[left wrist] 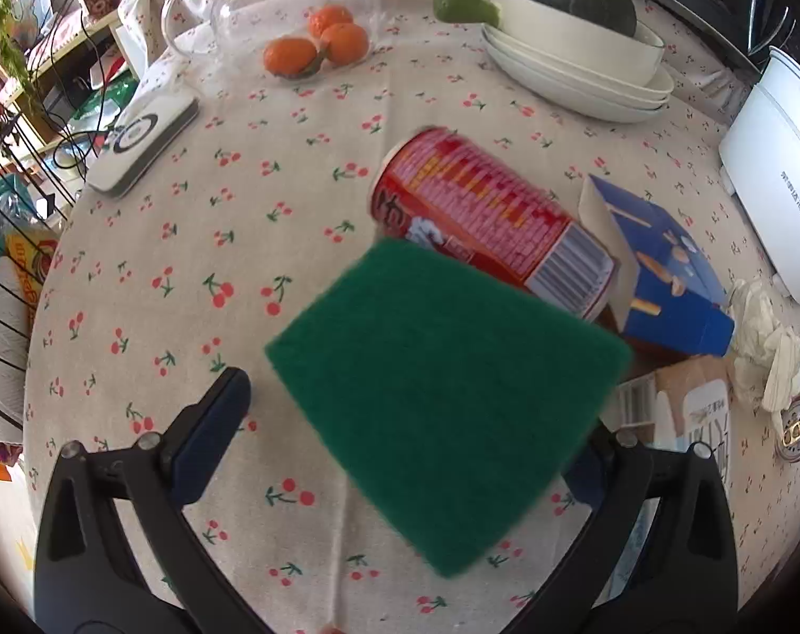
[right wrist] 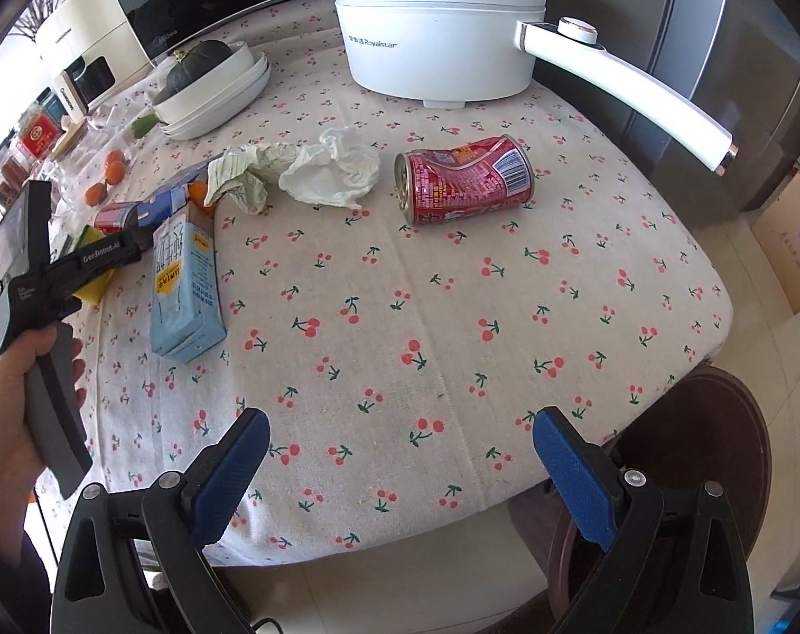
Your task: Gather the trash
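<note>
L tool (left wrist: 416,417) is spread wide w/ a green scrub pad (left wrist: 447,412) blurred between its fingers, grip unclear, above the bench (left wrist: 188,264) near a red can (left wrist: 484,222) & blue box (left wrist: 664,274); R tool (right wrist: 400,454) wide, empty, dented can (right wrist: 463,179) & tissue (right wrist: 326,169) well ahead.

left wrist view sits low and close over the table (left wrist: 136,274), facing the far dishes. right wrist view hangs back at the table (right wrist: 453,317) edge, facing the pot (right wrist: 442,42). both share the blue carton (left wrist: 664,264) (right wrist: 186,285).
</note>
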{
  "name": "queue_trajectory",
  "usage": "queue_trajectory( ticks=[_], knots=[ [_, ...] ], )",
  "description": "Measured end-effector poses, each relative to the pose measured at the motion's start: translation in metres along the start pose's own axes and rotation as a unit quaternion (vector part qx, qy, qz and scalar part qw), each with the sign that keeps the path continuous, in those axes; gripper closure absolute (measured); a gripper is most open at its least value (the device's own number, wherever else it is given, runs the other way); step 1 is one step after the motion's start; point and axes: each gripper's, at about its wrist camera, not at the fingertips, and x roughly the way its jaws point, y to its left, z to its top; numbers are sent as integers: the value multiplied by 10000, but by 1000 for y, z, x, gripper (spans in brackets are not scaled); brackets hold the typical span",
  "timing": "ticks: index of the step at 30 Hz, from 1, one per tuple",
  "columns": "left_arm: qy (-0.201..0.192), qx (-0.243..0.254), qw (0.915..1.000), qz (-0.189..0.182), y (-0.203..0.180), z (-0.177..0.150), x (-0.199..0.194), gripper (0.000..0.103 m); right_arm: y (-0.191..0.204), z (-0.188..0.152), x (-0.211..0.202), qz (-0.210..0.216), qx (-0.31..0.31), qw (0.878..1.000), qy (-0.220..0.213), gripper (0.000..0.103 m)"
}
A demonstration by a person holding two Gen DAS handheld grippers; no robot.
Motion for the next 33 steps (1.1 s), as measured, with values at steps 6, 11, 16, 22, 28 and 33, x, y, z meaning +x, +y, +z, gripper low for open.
queue_trajectory(
  ticks=[6,11,16,22,28,33],
  knots=[
    [249,344,9978,-508,26,-2,-3,0,25,7,6,249,0,9997,0,2],
    [470,1095,9920,-412,37,-8,-3,0,51,14,16,363,-156,9992,-55,2],
    [301,1136,9915,-563,61,-10,-7,1,78,21,30,481,-380,9980,-130,2],
    [112,1622,9790,-1231,65,-18,-27,7,106,26,46,571,-755,9954,-155,2],
    [574,2172,9625,-1519,54,-44,-44,7,116,28,58,683,-731,9950,-68,3],
    [606,2123,9610,-1662,61,-52,-57,7,117,27,63,647,-721,9953,-47,14]
  ],
)
